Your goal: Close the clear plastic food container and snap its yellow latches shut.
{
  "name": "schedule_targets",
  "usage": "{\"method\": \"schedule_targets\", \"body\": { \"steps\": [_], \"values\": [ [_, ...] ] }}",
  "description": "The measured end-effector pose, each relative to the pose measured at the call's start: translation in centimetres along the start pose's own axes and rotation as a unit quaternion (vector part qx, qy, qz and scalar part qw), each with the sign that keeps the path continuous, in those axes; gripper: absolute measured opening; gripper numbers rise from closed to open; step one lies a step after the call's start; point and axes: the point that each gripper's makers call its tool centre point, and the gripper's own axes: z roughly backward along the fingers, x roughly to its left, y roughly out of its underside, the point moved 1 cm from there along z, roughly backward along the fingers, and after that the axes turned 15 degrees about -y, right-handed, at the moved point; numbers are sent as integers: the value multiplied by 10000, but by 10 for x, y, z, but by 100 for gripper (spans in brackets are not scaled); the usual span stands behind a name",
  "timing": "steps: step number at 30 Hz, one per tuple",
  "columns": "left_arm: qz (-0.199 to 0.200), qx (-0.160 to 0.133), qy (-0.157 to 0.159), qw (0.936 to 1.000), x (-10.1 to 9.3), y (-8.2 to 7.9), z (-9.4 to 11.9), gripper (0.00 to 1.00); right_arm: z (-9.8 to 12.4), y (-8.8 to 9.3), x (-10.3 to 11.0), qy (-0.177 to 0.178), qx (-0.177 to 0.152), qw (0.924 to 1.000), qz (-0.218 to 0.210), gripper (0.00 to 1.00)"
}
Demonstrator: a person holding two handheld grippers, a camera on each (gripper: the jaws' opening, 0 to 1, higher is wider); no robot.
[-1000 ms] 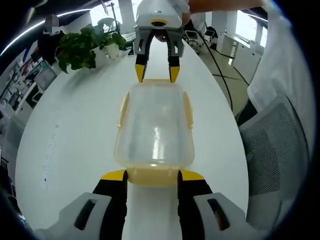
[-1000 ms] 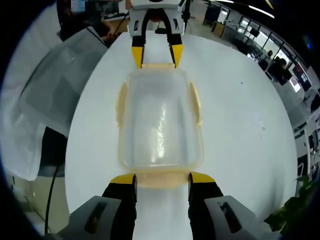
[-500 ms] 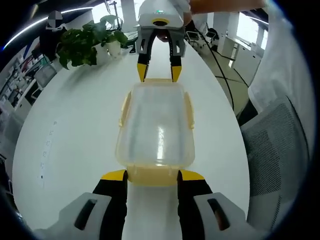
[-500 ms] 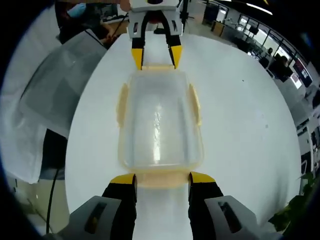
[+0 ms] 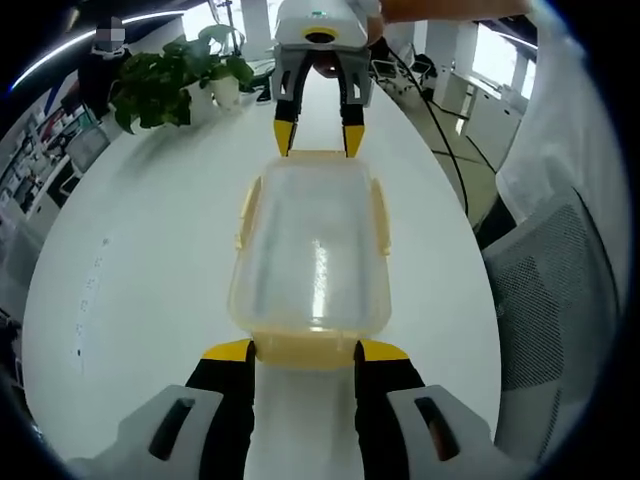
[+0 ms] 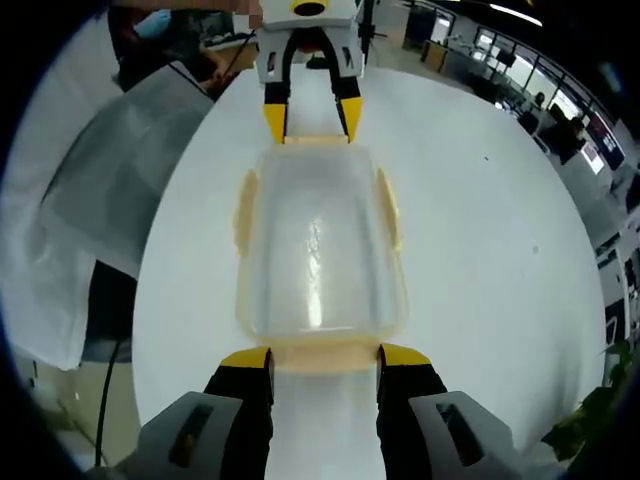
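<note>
Left gripper view: lidded clear container (image 5: 310, 255), contents unclear, between spread left gripper (image 5: 304, 352) and right gripper (image 5: 318, 140)

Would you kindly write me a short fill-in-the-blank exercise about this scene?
1. The container sits on a ____ table.
2. Its latches are ____ in colour.
3. The left claw and the right claw sit at ____ ends of the container.
4. A potted ____ stands at the table's far end in the left gripper view.

Missing words: white; yellow; opposite; plant
</note>
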Motion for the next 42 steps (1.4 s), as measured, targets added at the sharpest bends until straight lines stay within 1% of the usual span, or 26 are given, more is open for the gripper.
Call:
{"method": "schedule_targets", "body": {
  "steps": [4, 7, 8, 10, 14, 16, 17, 18, 20, 21, 23, 24, 25, 26, 28, 30, 31, 33, 34, 35, 36, 37, 39, 40, 42],
  "values": [
    [58, 44, 12, 10000, -1, 1, -1, 39, 0, 0, 0, 26, -4, 10000, 53, 40],
    [13, 113, -9, 9999, -3, 5, -2, 38, 0, 1, 0, 60, -28, 10000, -33, 40],
    [35, 163, -22, 9999, -3, 7, -2, 38, -1, 1, 1, 60, -29, 9999, -81, 41],
    [88, 157, -14, 9998, -3, 8, -2, 38, -1, 2, 2, 50, -95, 9999, -135, 45],
    [265, 212, -22, 9994, -1, 11, 4, 39, 6, 5, 5, 186, -143, 9995, -205, 47],
    [618, 99, -93, 9980, 1, 6, 8, 39, 9, 2, 7, 238, -323, 9985, -385, 46],
    [830, 63, -122, 9965, 3, 4, 10, 39, 10, 2, 9, 241, -437, 9971, -566, 46],
    [944, 36, -156, 9954, 4, 2, 11, 39, 10, 1, 11, 209, -541, 9958, -715, 46],
    [1132, 147, -255, 9931, 6, 3, 14, 38, 11, -1, 12, 192, -782, 9917, -1005, 45],
    [1091, 141, -279, 9935, 6, 2, 14, 39, 12, 0, 13, 205, -841, 9903, -1091, 45],
    [1267, 168, -280, 9914, 3, 1, 15, 38, 14, 0, 12, 267, -1009, 9846, -1399, 44],
    [1541, 151, -298, 9875, 1, -2, 17, 39, 14, 1, 12, 277, -1091, 9805, -1609, 44],
    [1604, 163, -302, 9865, 1, -2, 17, 39, 16, 0, 12, 286, -1140, 9786, -1690, 44],
    [1794, 189, -326, 9831, 0, -3, 19, 39, 18, -1, 12, 310, -1260, 9748, -1814, 44],
    [2008, 102, -479, 9784, 2, -6, 20, 38, 19, -3, 12, 322, -1406, 9692, -1994, 44],
    [2249, 50, -485, 9732, 1, -8, 20, 39, 20, -6, 12, 348, -1546, 9647, -2104, 44],
    [2450, 6, -480, 9683, -1, -10, 20, 39, 21, -6, 10, 409, -1605, 9612, -2208, 44],
    [2465, 64, -452, 9681, -3, -9, 20, 38, 22, -6, 10, 491, -1628, 9566, -2367, 44],
    [2463, 66, -473, 9680, -4, -9, 20, 38, 22, -10, 10, 474, -1719, 9549, -2375, 45],
    [2497, 67, -503, 9670, -4, -10, 21, 38, 21, -14, 12, 455, -1853, 9488, -2518, 45],
    [2555, 74, -516, 9654, -5, -11, 21, 38, 21, -14, 12, 482, -1848, 9467, -2594, 45],
    [2677, 71, -540, 9620, -5, -12, 20, 38, 19, -14, 11, 525, -1834, 9467, -2594, 44],
    [2820, 91, -575, 9577, -4, -13, 19, 39, 17, -12, 8, 628, -1787, 9432, -2730, 44],
    [2874, 121, -611, 9558, -4, -13, 19, 39, 17, -13, 9, 643, -1803, 9431, -2718, 44],
    [2926, 149, -626, 9541, -4, -13, 18, 40, 17, -15, 8, 699, -1851, 9414, -2732, 44]
  ]
}}
